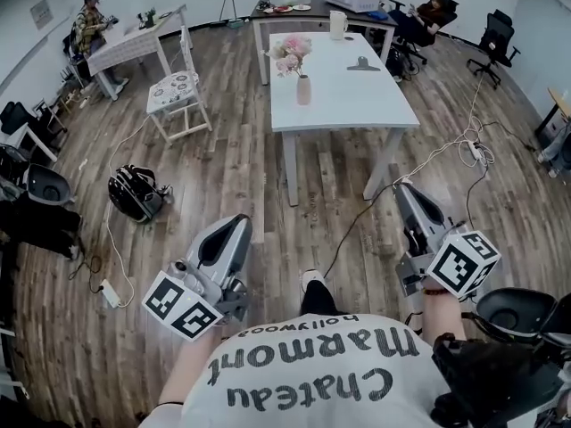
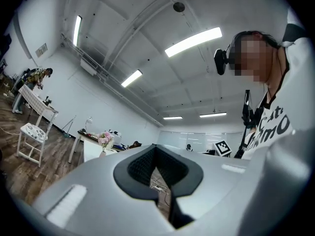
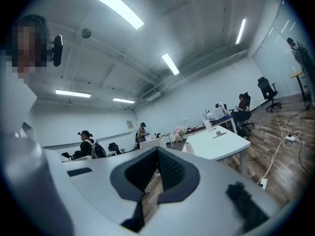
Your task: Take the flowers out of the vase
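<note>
Pink flowers stand in a small pale pink vase near the left edge of a white table, far ahead of me. Both grippers hang low over the wooden floor, well short of the table. My left gripper is shut with nothing between its jaws, and so is my right gripper. In the left gripper view the flowers show small at the left, beyond the shut left gripper. The right gripper view has the flowers and the table past the shut right gripper.
A white chair stands left of the table; a black backpack lies on the floor. Cables and a power strip cross the floor. A jug sits on the table's far end. People sit at desks at the back. A black stool is at my right.
</note>
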